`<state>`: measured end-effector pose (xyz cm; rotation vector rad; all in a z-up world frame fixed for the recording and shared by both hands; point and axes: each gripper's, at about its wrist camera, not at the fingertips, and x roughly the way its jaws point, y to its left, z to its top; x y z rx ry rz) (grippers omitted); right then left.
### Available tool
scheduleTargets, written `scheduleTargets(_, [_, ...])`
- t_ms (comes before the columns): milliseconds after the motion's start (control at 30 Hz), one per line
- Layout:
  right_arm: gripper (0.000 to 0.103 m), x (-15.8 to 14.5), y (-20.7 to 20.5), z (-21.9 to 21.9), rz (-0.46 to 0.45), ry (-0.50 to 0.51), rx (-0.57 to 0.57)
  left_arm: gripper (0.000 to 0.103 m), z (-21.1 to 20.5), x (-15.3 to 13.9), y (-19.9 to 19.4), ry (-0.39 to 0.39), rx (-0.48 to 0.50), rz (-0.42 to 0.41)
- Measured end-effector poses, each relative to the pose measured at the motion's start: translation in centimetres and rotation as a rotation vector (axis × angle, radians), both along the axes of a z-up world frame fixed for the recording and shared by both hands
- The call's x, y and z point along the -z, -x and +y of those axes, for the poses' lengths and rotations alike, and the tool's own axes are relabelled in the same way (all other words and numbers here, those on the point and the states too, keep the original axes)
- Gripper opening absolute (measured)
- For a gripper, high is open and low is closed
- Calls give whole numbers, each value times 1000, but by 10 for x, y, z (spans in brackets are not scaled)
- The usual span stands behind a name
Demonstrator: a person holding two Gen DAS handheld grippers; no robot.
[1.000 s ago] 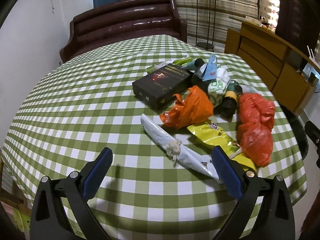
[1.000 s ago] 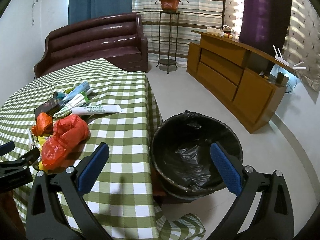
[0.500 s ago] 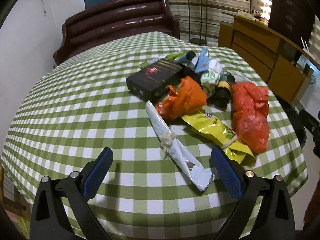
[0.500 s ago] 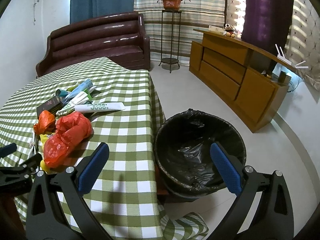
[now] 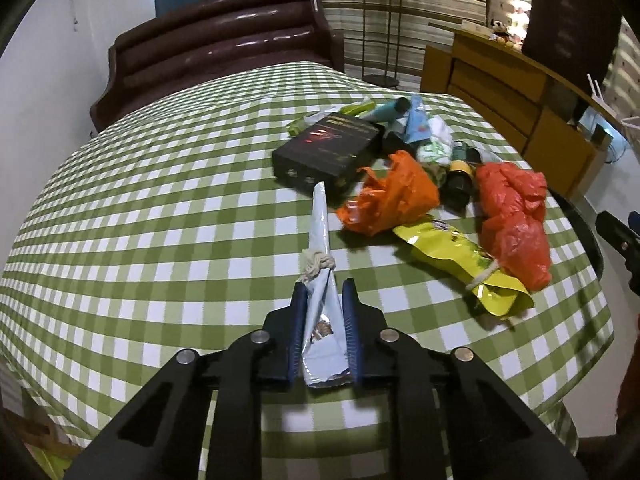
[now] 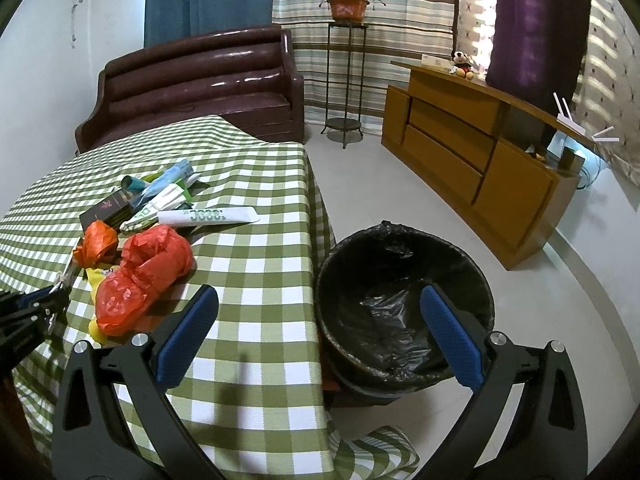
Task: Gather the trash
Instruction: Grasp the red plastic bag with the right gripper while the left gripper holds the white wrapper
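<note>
A long pale blue wrapper (image 5: 320,224) tied with a knot of string lies on the green checked tablecloth (image 5: 160,220). My left gripper (image 5: 324,292) is closing on its near end, and both blue pads press the wrapper. Beyond it lie an orange bag (image 5: 394,196), a yellow packet (image 5: 452,256), a red bag (image 5: 516,216) and a black box (image 5: 328,148). My right gripper (image 6: 319,295) hangs open and empty over the table's edge, beside the black-lined bin (image 6: 400,232).
A white tube (image 6: 208,215) and several smaller tubes and wrappers lie behind the black box. A dark sofa (image 6: 192,92) stands past the table. A wooden cabinet (image 6: 472,168) and a plant stand (image 6: 344,80) line the far side of the pale floor.
My left gripper went from wide open to shut on the near end of the pale blue wrapper, which now points straight away from it. The right gripper stayed put.
</note>
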<state>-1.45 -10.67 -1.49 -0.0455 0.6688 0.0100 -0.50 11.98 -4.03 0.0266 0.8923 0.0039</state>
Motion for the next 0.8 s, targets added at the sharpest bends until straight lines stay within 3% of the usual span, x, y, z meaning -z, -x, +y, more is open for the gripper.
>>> scheduleTargets(67, [99,0,0,5,2,0,-8,23,1,0,-1,0,-2,-2])
scheduleTargets(133, [99,-1,-1,10,1,3,-18,40,1,1,-1,3,-2,-3])
scheduleTargets(267, [99,-6,-1,24,-2,-4,-43,44,0,1,-2,-1,12,-12])
scheduleTargets(367, [99,-9,-2,37,-7,-10,-67,36,-2,1,-2,-9,39,-23])
scheduleTargets(433, [99,-10,-3,43,-8,-12,-83,22,-4,1,-2,-26,53,-30])
scheduleTargets(467, [99,-11,-4,49,-8,-13,-93,21,-4,1,-1,-38,60,-34])
scheduleTargets(800, [98,-5,-18,88,26,-12,-150,18,18,1,5,-8,30,-32])
